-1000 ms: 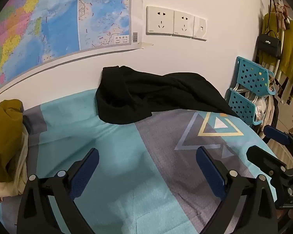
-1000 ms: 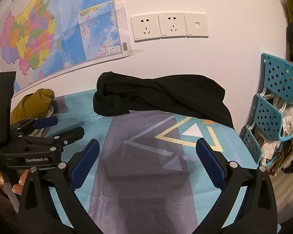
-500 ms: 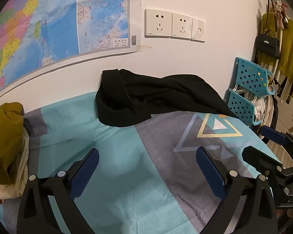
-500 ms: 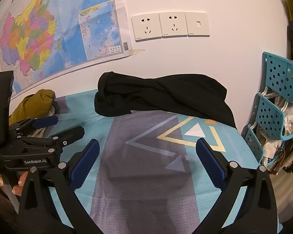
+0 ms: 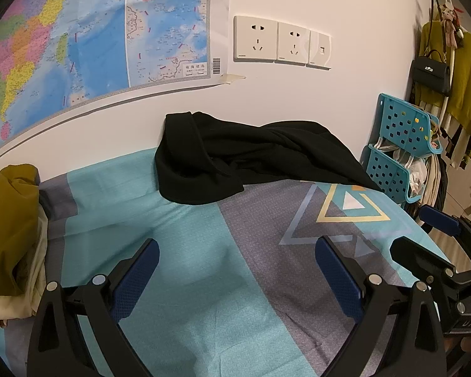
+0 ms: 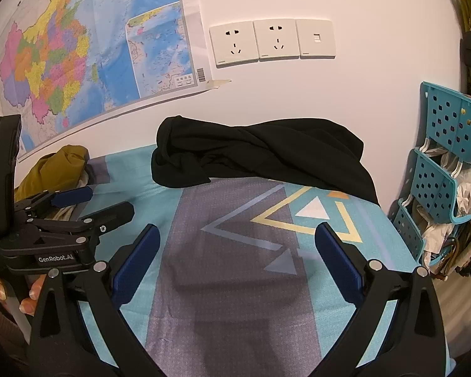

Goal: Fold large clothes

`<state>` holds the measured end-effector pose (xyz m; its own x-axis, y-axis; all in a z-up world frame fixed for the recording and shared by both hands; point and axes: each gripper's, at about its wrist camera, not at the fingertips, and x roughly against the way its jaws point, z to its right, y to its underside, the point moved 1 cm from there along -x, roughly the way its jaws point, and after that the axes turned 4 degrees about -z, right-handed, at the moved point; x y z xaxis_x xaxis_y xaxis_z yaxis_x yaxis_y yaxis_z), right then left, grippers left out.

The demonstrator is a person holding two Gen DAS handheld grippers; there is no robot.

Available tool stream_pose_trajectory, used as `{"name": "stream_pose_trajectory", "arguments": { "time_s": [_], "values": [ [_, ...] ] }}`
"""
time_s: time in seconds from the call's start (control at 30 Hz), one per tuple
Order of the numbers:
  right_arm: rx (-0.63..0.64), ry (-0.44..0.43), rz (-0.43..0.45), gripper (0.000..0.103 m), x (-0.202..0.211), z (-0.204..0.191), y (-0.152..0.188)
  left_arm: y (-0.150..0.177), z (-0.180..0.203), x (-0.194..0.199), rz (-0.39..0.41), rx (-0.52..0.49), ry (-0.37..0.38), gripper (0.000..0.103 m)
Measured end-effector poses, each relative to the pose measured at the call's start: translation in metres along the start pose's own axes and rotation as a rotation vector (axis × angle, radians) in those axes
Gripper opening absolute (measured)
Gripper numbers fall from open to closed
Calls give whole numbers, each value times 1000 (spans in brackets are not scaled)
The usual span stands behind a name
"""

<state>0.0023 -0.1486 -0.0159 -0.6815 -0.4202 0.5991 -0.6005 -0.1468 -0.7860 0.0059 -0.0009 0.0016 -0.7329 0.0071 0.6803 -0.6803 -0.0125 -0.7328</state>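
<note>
A crumpled black garment (image 5: 245, 160) lies bunched on the far side of the bed against the wall; it also shows in the right wrist view (image 6: 260, 157). My left gripper (image 5: 235, 270) is open and empty above the teal and grey sheet, well short of the garment. My right gripper (image 6: 235, 257) is open and empty over the grey band of the sheet. The right gripper shows at the right edge of the left wrist view (image 5: 424, 235), and the left gripper at the left of the right wrist view (image 6: 88, 204).
An olive and cream pile of clothes (image 5: 9, 220) sits at the bed's left end. A teal plastic rack (image 6: 442, 157) stands off the bed's right edge. Hanging clothes and a black bag (image 5: 430, 72) are at the far right. A map (image 6: 78, 56) and sockets are on the wall.
Both grippers have shifted very slightly; the view has barely moved. Both stay open and the black garment has not moved.
</note>
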Motion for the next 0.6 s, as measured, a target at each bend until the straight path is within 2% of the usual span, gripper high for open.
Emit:
{"name": "stream_pose_trajectory", "arguments": {
  "time_s": [0.6],
  "values": [
    [-3,-5,-3,97,0,0,-1,0,0,1,1,3,2,96]
  ]
}}
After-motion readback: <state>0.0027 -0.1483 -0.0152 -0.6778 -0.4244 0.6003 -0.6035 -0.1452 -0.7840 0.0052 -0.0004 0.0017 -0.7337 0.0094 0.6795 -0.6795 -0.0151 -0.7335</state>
